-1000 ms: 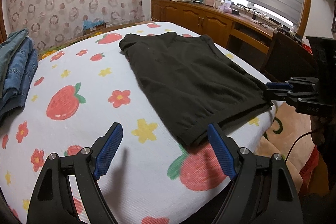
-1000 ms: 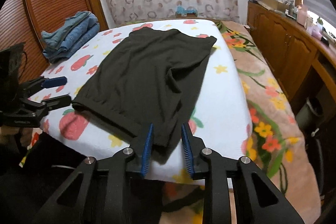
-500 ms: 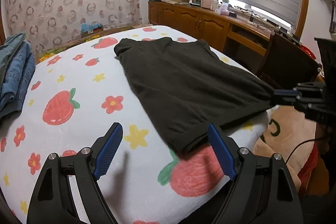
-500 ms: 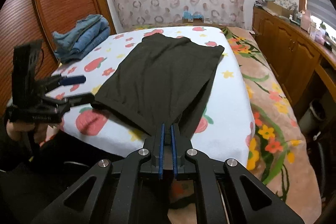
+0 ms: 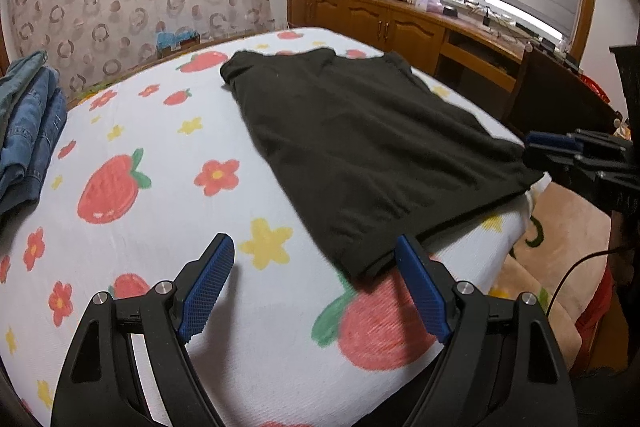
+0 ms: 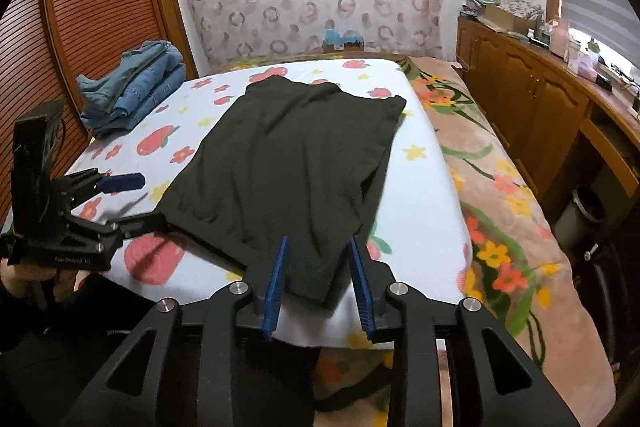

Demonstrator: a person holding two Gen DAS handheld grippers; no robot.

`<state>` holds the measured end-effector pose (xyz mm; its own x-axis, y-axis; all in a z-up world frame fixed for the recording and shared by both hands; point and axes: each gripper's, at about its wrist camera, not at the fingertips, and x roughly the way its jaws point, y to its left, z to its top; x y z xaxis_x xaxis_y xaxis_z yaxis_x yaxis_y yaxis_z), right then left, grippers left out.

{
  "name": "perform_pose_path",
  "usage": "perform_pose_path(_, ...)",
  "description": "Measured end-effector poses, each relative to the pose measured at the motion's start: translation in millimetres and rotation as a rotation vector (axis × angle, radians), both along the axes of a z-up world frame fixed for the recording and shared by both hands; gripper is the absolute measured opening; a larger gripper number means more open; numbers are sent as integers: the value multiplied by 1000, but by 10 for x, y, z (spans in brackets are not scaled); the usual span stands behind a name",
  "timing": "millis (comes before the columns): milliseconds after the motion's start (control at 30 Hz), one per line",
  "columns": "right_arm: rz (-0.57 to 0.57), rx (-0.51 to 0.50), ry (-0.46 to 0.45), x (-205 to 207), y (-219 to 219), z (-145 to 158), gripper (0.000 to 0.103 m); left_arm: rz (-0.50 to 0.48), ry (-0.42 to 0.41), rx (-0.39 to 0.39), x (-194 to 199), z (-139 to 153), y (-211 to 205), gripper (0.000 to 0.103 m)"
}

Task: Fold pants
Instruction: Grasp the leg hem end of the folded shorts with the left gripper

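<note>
The pants [image 6: 288, 163] are matt black knit cloth on a ribbed printed sheet [image 5: 152, 211]. At ten o'clock lies folded denim [image 6: 136, 87]; the cabinets [image 6: 520, 91] are glossy wood.

The right gripper [image 6: 318, 285], clamped tight on the near hem of the black pants [image 6: 288, 163] half a second ago, is opening its jaws; the hem corner now lies loose between the blue pads [image 6: 276, 283], touching neither. Since a second ago that corner has settled slightly toward 6 o'clock, nearer the edge of the bed sheet [image 6: 420, 195].
</note>
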<state>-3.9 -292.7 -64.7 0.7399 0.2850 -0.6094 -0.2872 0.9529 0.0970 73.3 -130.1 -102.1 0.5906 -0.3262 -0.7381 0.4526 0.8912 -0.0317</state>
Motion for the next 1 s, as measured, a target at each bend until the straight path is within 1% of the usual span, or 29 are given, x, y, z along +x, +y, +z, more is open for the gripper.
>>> perform_pose_path(67, -9, 0, 19, 54, 18, -66, 33, 3, 14, 9, -4, -48, 10, 83)
perform_pose_path(233, -48, -28, 57, 117, 27, -194, 33, 3, 12, 0, -30, -49, 26, 83)
perform_pose_path(400, -47, -22, 54, 97, 20, -198, 33, 0, 9, -10, -40, -33, 32, 83)
perform_pose_path(600, -28, -11, 45, 110, -24, -201, 33, -26, -59, -46, -154, 183, 51, 83)
perform_pose_path(700, -24, -10, 39, 110, -22, -212, 33, -29, -60, -71, -113, 254, 61, 73)
perform_pose_path(767, -23, -9, 33, 107, -20, -221, 33, -33, -37, -98, -50, 258, 55, 68)
perform_pose_path(833, -20, -9, 28, 101, -21, -230, 32, -29, -8, -121, 36, 234, 41, 58)
perform_pose_path(900, -18, -2, 25, 93, -34, -240, 33, -22, 16, -119, 93, 192, 12, 56)
perform_pose_path(1000, -18, 2, 20, 90, -34, -251, 33, -14, 41, -99, 137, 116, -40, 55)
